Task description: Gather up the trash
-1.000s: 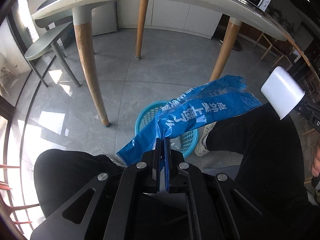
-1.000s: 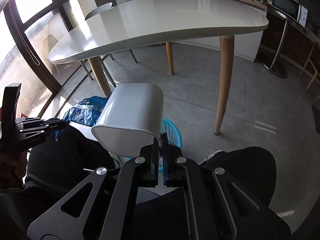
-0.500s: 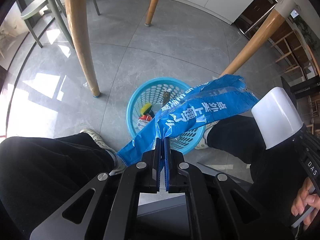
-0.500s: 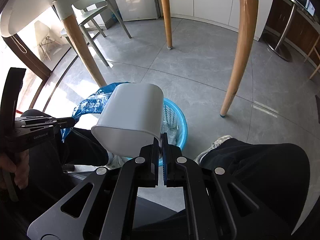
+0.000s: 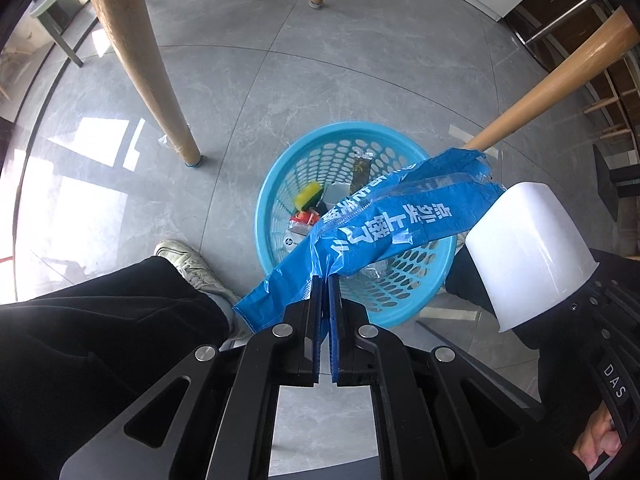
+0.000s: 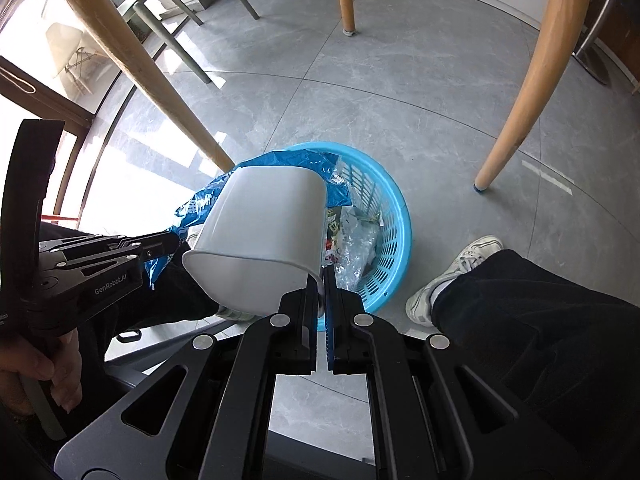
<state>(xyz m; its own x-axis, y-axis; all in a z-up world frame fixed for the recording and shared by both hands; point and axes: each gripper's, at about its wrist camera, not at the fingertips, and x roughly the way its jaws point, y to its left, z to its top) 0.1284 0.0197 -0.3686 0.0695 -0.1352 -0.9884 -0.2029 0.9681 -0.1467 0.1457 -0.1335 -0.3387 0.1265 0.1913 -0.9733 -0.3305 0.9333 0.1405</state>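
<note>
The left gripper [image 5: 325, 280] sits at lower centre of its view, fingers [image 5: 313, 300] pressed nearly together on something thin. The right gripper [image 6: 322, 280] likewise fills lower centre, fingers [image 6: 310, 304] pinched narrow. A hand [image 6: 48, 364] at the lower left edge wraps the left handle, its grip only partly visible

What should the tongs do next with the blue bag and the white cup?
Probably open the left tongs and let the bag drop. It already hangs over the basket, which holds other trash. The right tongs grip the cup by its rim beside the basket, so it can follow.
</note>
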